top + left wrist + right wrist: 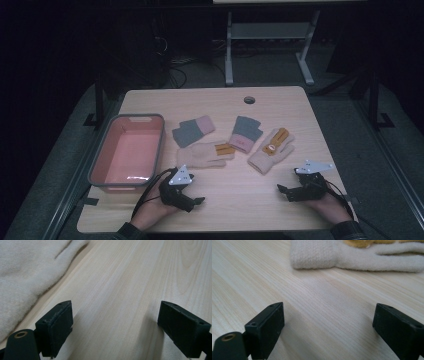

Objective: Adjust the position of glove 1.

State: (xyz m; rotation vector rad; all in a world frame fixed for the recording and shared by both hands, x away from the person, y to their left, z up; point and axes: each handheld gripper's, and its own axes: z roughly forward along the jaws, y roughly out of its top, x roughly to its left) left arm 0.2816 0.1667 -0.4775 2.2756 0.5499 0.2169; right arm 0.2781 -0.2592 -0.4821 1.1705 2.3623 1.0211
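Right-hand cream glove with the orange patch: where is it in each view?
High view: the glove lies right of centre, beyond the right claw.
Right gripper view: glove along the top edge.
Left gripper view: cream cloth top left is the other glove.
Shared landmark: the wooden table.

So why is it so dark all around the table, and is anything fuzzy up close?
In the high view the light falls on the wooden table while the floor beyond is nearly black, and the pink bin has a small glare streak. In the left gripper view the cream glove looks soft and blurry. In the right gripper view the jaws cast faint shadows on the wood.
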